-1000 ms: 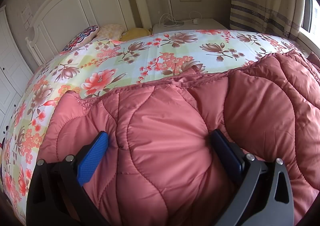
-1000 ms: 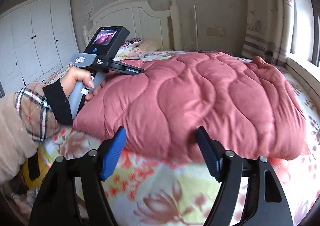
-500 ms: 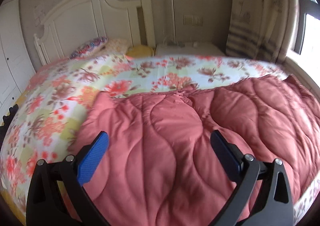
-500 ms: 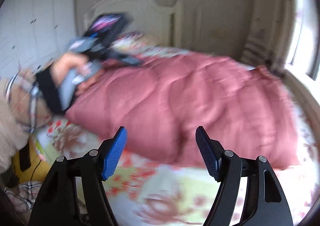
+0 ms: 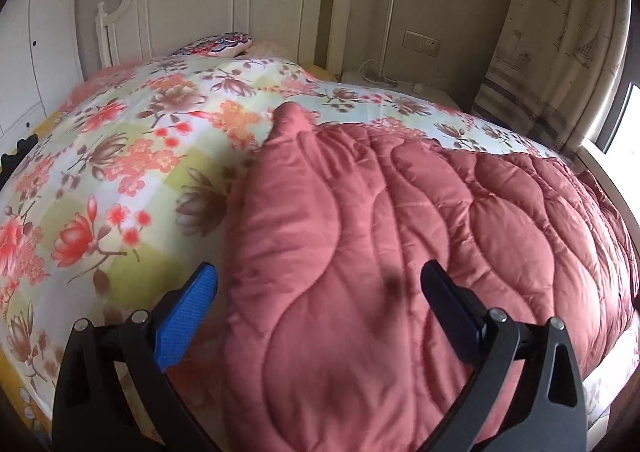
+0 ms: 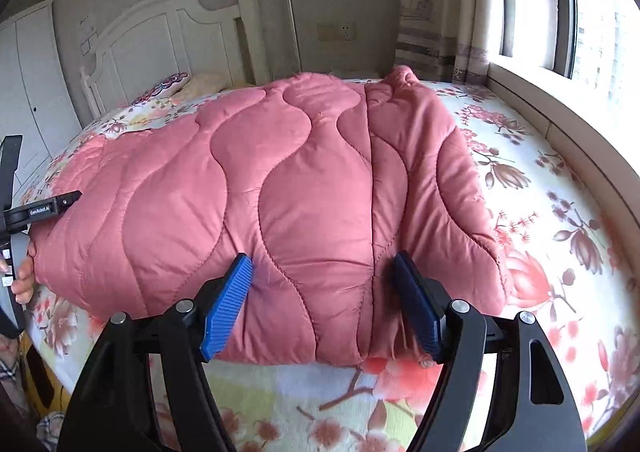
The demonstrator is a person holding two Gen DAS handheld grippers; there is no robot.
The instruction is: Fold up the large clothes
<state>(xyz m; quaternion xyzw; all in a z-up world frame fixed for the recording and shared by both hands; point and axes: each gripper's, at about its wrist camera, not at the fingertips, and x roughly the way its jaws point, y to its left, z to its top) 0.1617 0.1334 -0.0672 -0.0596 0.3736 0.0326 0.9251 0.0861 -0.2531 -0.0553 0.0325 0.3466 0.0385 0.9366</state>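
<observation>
Two grippers are working over one pink quilted coat [image 6: 280,203] lying folded across the flowered bedspread [image 5: 120,171]. Compared with a second ago, the left gripper [image 5: 320,292] is sitting further back, its blue pad now over the sheet beside the coat's edge, jaws spread wide and gripping nothing. The right gripper [image 6: 324,292], earlier short of the coat, is now straddling its near fold, jaws wide; whether the pads are touching fabric I cannot tell. One hand [image 6: 22,272] is showing at the left edge.
</observation>
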